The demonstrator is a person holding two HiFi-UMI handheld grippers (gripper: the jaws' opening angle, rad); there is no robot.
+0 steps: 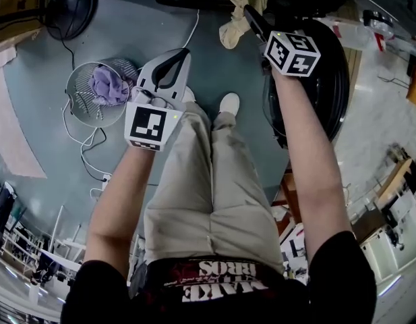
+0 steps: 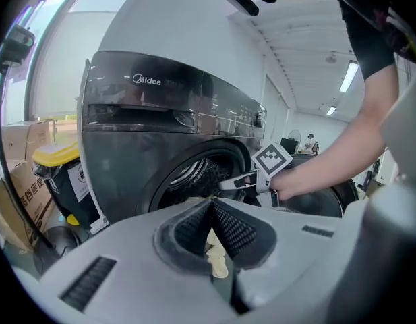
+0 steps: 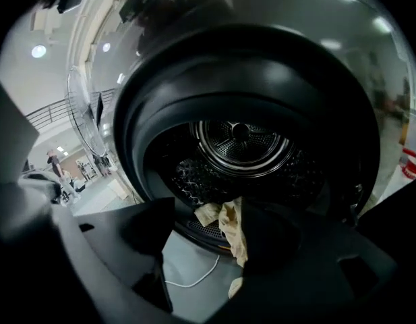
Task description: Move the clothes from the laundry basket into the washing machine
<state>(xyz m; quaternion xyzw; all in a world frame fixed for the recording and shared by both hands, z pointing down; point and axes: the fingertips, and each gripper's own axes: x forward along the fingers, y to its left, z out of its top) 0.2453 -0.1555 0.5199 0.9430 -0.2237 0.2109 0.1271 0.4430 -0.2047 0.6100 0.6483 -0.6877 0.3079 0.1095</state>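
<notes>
Right hand-held gripper [image 3: 206, 214] gapes empty by one cream garment [image 3: 233, 233], left one [image 2: 212, 204] closed; one purple garment [image 1: 110, 85] in basket [image 1: 77, 111]

Washing machine [image 2: 160, 127] — dark grey front loader, door [image 1: 332, 79] swung wide open, ribbed steel drum [image 3: 243, 144] exposed. Cream garment [image 3: 233, 231] is seen crumpled over the lower lip of the drum mouth, one end inside, the other hanging down outside above the floor. Laundry basket [image 1: 83, 106] — round white wire type, set upright on the grey floor, well apart from the machine. Purple garment [image 1: 110, 85] is bunched inside it against one wall.
</notes>
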